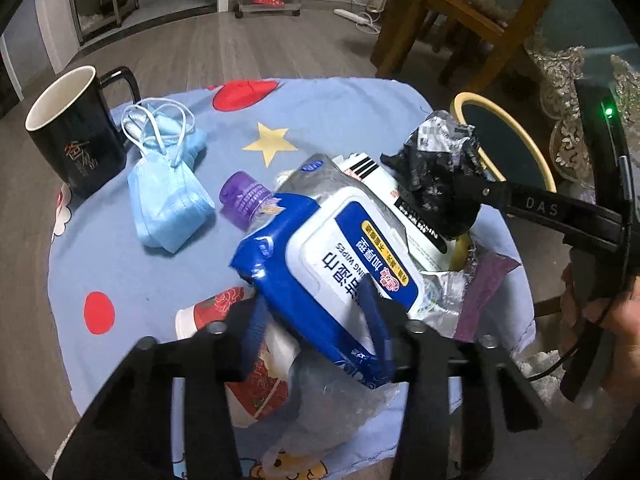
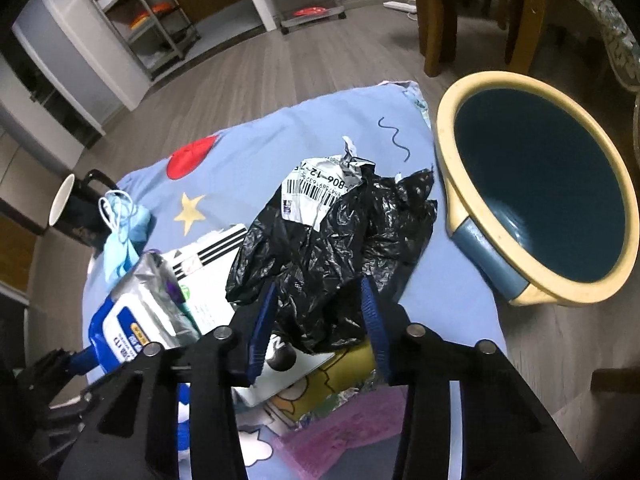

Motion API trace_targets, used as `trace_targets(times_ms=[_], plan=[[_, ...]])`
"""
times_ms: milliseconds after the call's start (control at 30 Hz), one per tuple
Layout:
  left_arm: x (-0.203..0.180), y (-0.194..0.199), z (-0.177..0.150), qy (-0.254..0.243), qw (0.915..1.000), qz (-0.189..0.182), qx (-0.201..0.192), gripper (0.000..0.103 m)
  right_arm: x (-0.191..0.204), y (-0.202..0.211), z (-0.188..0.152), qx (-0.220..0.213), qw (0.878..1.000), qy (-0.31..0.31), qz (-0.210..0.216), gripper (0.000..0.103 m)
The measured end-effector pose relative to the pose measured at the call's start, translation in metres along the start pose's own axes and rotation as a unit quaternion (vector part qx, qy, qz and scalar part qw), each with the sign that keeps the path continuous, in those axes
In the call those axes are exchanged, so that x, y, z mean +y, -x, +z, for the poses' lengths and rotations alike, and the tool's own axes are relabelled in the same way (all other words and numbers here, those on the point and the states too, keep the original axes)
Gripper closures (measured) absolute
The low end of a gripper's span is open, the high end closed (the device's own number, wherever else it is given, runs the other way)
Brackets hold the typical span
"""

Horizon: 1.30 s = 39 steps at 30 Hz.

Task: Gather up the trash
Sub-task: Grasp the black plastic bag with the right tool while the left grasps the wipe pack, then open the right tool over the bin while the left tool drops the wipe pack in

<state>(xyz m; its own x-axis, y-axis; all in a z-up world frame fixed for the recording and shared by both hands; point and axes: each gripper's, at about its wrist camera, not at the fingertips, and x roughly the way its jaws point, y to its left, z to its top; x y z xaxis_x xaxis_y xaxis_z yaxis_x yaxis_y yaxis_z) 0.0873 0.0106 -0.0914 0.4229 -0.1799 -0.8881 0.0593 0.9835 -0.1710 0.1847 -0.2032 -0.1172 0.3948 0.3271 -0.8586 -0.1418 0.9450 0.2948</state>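
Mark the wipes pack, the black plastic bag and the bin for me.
wipes pack (image 1: 352,264): left wrist view, on its white lid label.
black plastic bag (image 2: 320,248): right wrist view, crumpled middle.
bin (image 2: 444,120): right wrist view, cream rim, left side.

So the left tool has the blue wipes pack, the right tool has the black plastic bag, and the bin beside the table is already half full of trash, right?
Not quite. The bin is empty: the right wrist view looks straight into it and shows only its bare dark inside. The rest holds: the left tool has the blue wipes pack, and the right tool has the black plastic bag.
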Motion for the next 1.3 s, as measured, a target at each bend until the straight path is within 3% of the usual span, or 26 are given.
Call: trace_targets(times_ms=[167,467,600,800,933,1033,1133,1300], plan=[[-0.004,0.015,0.001,-0.009,0.9997,-0.005,-0.022,0.087,0.005,0.007,0.002,-0.009,1.0,0.005,0.009,0.076],[-0.02,0.046,0.005,-0.045,0.9967,-0.001,-0.067,0.096,0.014,0.031,0.004,-0.028,0.999,0.035,0.011,0.086],[-0.033,0.06,0.006,-0.082,0.9934,0.026,-0.076,0.097,0.016,0.052,0.003,-0.046,0.998,0.047,0.023,0.088],[-0.043,0.103,0.013,-0.083,0.99,0.06,-0.096,0.099,0.016,0.088,0.005,-0.079,0.994,0.06,0.044,0.089],[-0.06,0.133,0.024,-0.113,0.9843,0.075,-0.113,0.099,0.009,0.114,0.012,-0.086,0.994,0.048,0.056,0.089],[-0.07,0.147,0.033,-0.128,0.9814,0.062,-0.129,0.099,0.008,0.133,0.017,-0.098,0.991,0.071,0.048,0.089],[-0.074,0.154,0.039,-0.129,0.9806,0.051,-0.139,0.099,-0.008,0.143,0.027,-0.079,0.994,0.039,0.064,0.089],[-0.081,0.16,0.051,-0.115,0.9813,0.001,-0.154,0.099,-0.018,0.164,0.046,-0.078,0.994,0.057,0.055,0.089]])
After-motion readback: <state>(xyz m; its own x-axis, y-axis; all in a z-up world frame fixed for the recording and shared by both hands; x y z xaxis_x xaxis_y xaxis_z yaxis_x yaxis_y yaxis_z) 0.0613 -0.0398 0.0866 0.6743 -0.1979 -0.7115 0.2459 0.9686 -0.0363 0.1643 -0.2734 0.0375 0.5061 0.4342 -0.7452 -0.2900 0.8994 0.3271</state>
